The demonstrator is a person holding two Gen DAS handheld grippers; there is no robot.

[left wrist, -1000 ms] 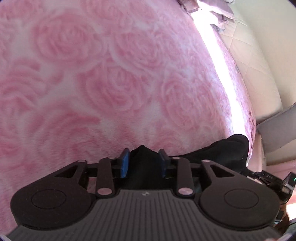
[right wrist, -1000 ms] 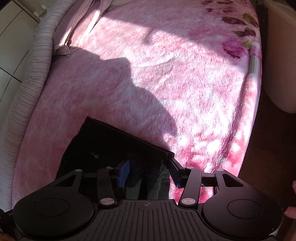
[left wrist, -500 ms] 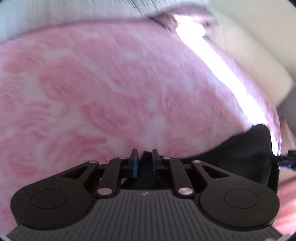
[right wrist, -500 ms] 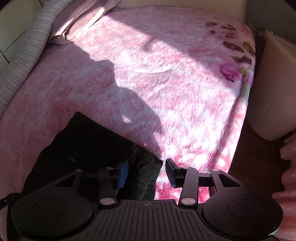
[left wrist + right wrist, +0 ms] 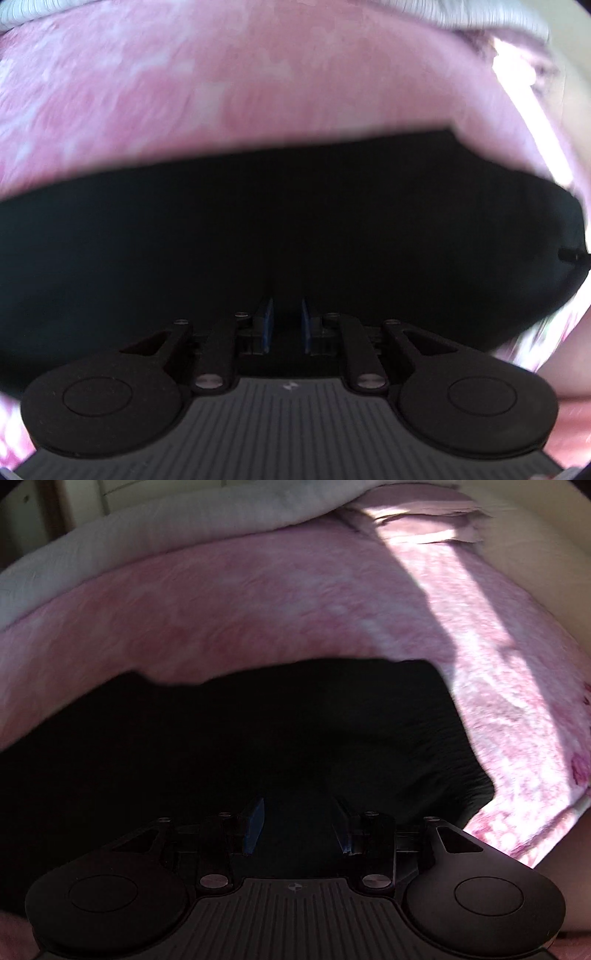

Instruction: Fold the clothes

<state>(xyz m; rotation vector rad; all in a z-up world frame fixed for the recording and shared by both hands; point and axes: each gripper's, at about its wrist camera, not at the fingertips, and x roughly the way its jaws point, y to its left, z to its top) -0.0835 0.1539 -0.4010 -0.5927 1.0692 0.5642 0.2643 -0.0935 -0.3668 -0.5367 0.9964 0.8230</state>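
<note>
A black garment point(image 5: 295, 221) lies spread on the pink fleece blanket point(image 5: 221, 81). It fills the middle of the left wrist view and also shows in the right wrist view point(image 5: 258, 731). My left gripper point(image 5: 287, 314) is low over the garment with its blue pads close together, pinching black fabric between them. My right gripper point(image 5: 301, 812) hovers over the garment's near edge with its jaws apart and nothing between them. The left wrist view is motion-blurred.
The pink blanket point(image 5: 221, 609) covers a bed. A grey-white ribbed bolster or duvet point(image 5: 147, 542) runs along its far side. A sunlit strip point(image 5: 498, 664) crosses the blanket on the right, near the bed's right edge.
Both grippers swung round toward the far side of the bed. The black garment now lies spread wide in front of both. My left gripper has closed on fabric; my right stays open.
</note>
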